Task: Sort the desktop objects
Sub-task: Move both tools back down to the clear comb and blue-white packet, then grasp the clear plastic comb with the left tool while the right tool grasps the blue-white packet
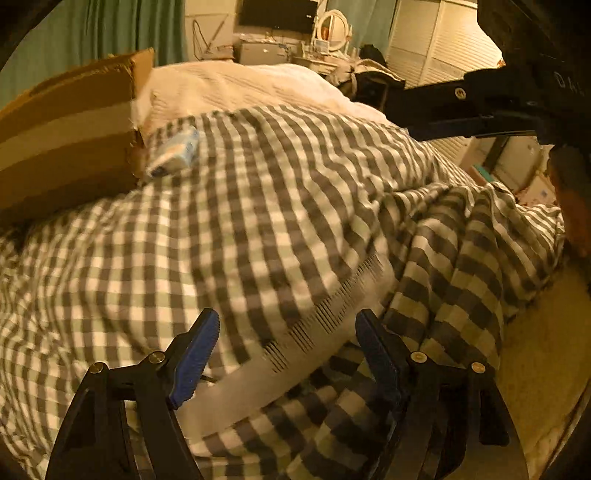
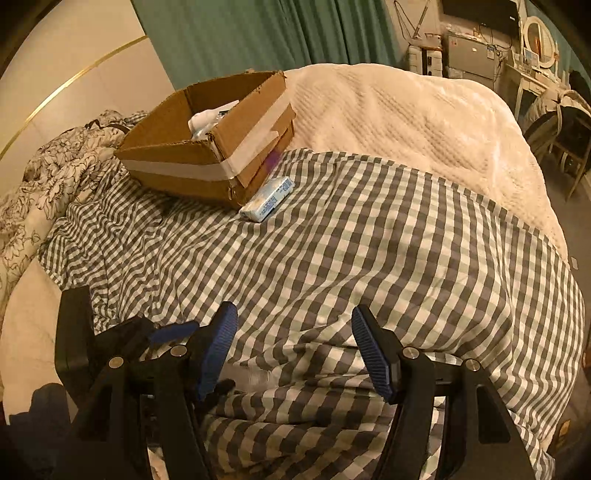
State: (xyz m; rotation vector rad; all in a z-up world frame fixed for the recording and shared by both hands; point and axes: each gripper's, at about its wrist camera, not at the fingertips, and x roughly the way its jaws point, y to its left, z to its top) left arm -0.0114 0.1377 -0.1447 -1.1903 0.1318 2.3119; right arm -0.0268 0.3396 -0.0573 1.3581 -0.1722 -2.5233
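An open cardboard box [image 2: 207, 147] with pale tape stands on a grey-and-white checked cloth [image 2: 369, 240] on a bed; white items lie inside it. A small white-and-blue packet [image 2: 266, 199] lies on the cloth against the box's near corner. It also shows in the left wrist view [image 1: 173, 153] beside the box [image 1: 66, 136]. My right gripper [image 2: 294, 345] is open and empty, low over the cloth's near edge. My left gripper [image 1: 288, 343] is open and empty above the cloth's folded edge. The right gripper's black body [image 1: 498, 103] shows at the upper right of the left wrist view.
A white quilted blanket [image 2: 406, 118] covers the bed beyond the cloth. A floral duvet [image 2: 55, 170] is bunched at the left. Green curtains [image 2: 258, 33], a desk with a monitor and mirror [image 2: 517, 48], and a chair [image 2: 561, 133] stand beyond the bed.
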